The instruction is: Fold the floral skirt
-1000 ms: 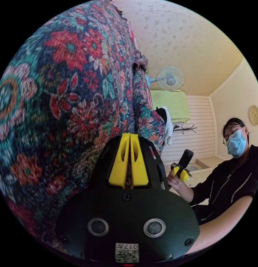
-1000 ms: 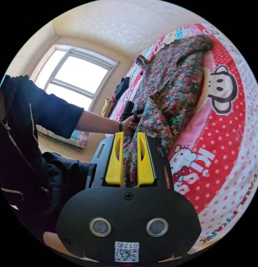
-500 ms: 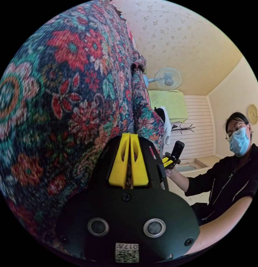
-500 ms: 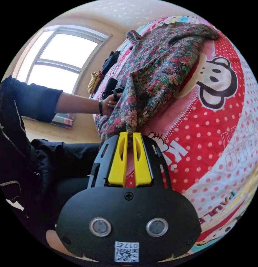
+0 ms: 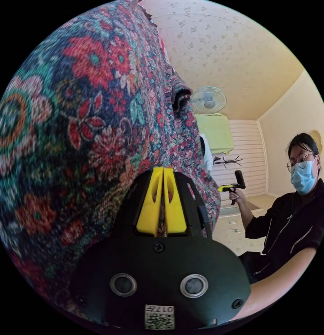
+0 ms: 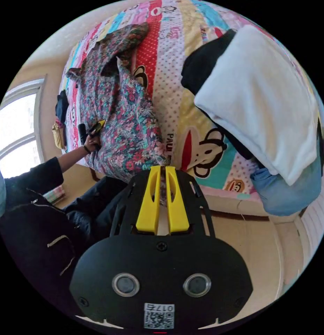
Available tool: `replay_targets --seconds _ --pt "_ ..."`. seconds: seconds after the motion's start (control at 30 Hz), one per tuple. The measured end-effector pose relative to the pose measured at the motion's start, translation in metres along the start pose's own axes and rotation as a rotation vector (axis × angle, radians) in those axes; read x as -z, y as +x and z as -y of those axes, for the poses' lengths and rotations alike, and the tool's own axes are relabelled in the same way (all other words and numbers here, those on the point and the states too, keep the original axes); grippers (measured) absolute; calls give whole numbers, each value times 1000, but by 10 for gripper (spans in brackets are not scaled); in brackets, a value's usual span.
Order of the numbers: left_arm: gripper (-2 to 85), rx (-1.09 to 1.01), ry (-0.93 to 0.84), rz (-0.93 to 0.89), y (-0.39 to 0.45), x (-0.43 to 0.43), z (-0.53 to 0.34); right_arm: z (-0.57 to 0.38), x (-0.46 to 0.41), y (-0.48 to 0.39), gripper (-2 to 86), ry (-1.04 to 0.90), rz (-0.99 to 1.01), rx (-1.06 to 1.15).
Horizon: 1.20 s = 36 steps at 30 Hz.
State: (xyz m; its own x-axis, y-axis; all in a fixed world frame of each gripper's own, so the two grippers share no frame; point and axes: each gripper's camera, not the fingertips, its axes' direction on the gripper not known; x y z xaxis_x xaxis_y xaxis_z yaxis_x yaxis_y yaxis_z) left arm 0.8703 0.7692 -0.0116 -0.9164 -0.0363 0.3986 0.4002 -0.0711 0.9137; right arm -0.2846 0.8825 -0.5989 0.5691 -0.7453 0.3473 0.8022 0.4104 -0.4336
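Observation:
The floral skirt, dark with red and teal flowers, hangs close in front of the left gripper view. My left gripper is shut on a fold of it. In the right gripper view the skirt stretches across the bed from the left gripper, held in a hand, to my right gripper. The right gripper's yellow jaws are shut on the skirt's near edge. The right gripper also appears in the left gripper view, raised in the person's hand beyond the skirt's edge.
A cartoon-print bedsheet covers the bed. A pile of folded white, black and blue clothes sits on it to the right. The person sits beside the bed. A fan and a green cloth stand behind.
The right gripper's jaws have closed on the skirt's edge and lifted it up and away from the left gripper, drawing the skirt out. The left gripper has kept its hold.

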Motion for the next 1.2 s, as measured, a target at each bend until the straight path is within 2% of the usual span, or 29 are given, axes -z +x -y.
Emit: replay_targets --seconds 0.03,0.1,0.17,0.23,0.3,0.37,0.43,0.47,0.53,0.63,0.73,0.8,0.9,0.97,1.07,1.13,1.2 --pt "-7 0 0 0 0 0 -1 19 -23 20 25 -43 43 -74" --pt "-7 -2 1 2 2 -1 -3 43 -65 36 21 -160 -8 -117" --pt "-7 -4 2 1 3 -2 -5 58 -117 44 18 -356 -298 -169" --pt "-7 -6 3 -1 4 -3 -7 61 -138 32 17 -425 -548 -127" --pt "-7 -8 4 -4 5 -3 -9 63 -138 7 19 -377 -701 -51" --pt "-7 -8 5 -5 6 -4 -11 71 -119 -32 27 -189 -768 71" --pt "-7 -6 5 -5 6 -4 -12 79 -101 -53 47 -13 -687 140" --pt "-7 -4 5 -5 7 -5 -13 84 -93 -58 70 52 -532 195" --pt "-7 -3 6 -4 8 -5 -14 92 -96 -50 106 12 -305 226" --pt "-7 -4 8 -11 8 -5 -17 85 -117 -13 118 35 -304 129" --pt "-7 -10 12 -18 9 -5 -19 76 -156 25 66 -107 -70 68" --pt "-7 -10 13 -17 10 -5 -21 65 -164 33 43 -108 11 43" --pt "-7 -14 19 -21 12 -5 -24 40 -157 56 36 -25 -17 -78" --pt "-7 -17 26 -24 13 -5 -26 25 -159 84 39 29 39 -206" --pt "-7 -14 29 -23 13 -5 -28 28 -184 103 54 -46 12 -304" --pt "-7 -12 29 -24 13 -5 -29 33 -178 92 65 -9 -61 -263" --pt "-7 -14 30 -28 12 -4 -30 37 -152 66 69 137 -153 -205"
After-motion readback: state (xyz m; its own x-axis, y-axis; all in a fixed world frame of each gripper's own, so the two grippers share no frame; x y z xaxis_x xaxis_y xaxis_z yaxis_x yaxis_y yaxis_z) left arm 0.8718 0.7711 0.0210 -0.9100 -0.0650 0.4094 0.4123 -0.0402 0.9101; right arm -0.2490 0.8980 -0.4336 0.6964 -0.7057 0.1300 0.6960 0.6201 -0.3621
